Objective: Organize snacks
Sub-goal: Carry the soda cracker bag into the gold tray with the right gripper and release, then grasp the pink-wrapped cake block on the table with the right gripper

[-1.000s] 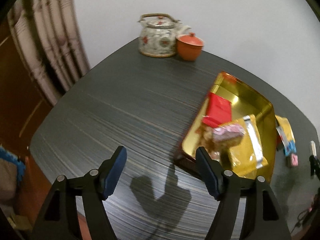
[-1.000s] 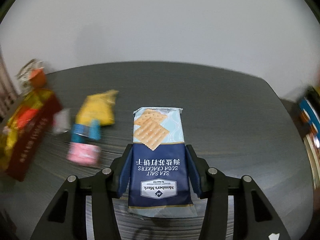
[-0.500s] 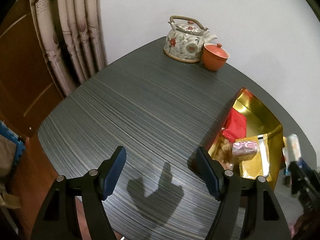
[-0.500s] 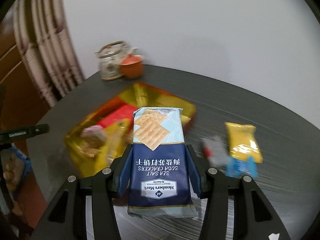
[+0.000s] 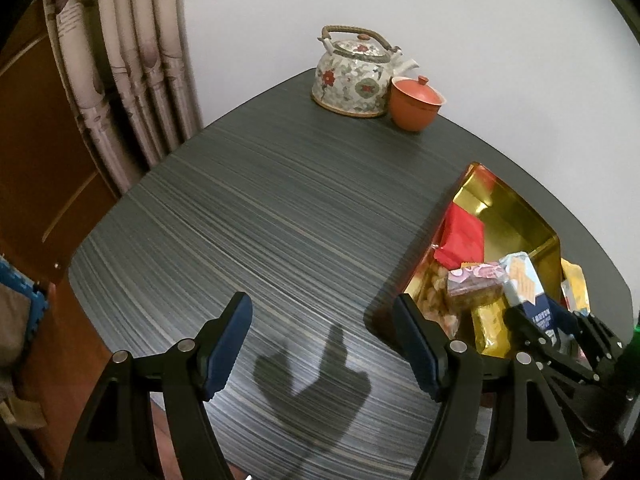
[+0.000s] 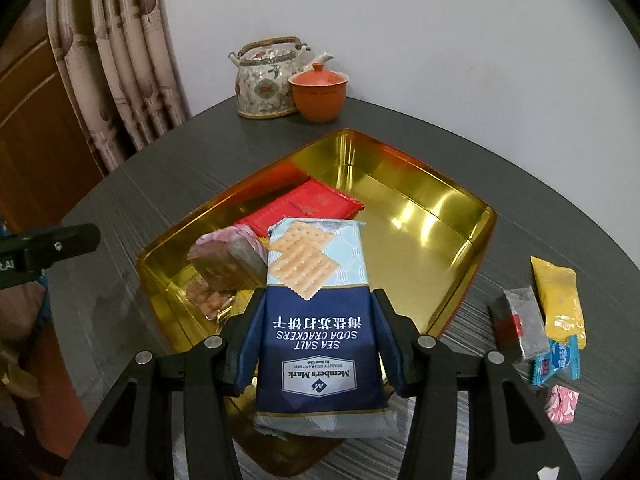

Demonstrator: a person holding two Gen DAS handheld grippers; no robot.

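Since half a second ago the right gripper (image 6: pixel 318 334) has carried the soda cracker pack (image 6: pixel 320 304) in over the gold tin (image 6: pixel 472 236), and the view of the tin, blurred before, is now sharp. Its fingers (image 6: pixel 246 350) press on both long sides of the pack's dark blue lower half, with the light blue end pointing forward above the tin's near half. The pack hangs over the snacks already in the tin: a red packet (image 6: pixel 310 208) toward the middle, a pink-wrapped cake (image 6: pixel 226 258) to its left, and a small clear bag of nuts (image 6: pixel 206 298) at the near left.

The left gripper (image 5: pixel 326 344) hovers over bare table (image 5: pixel 260 220) just left of the tin, its fingers (image 5: pixel 230 338) spread wide with nothing between them.

To the right of the tin, on the table, lie a yellow packet (image 6: pixel 560 296), a grey and red packet (image 6: pixel 520 330), a small blue packet (image 6: pixel 556 360) and a pink candy (image 6: pixel 564 404). A floral teapot (image 6: pixel 268 84) and an orange lidded cup (image 6: pixel 319 94) stand side by side at the far edge.
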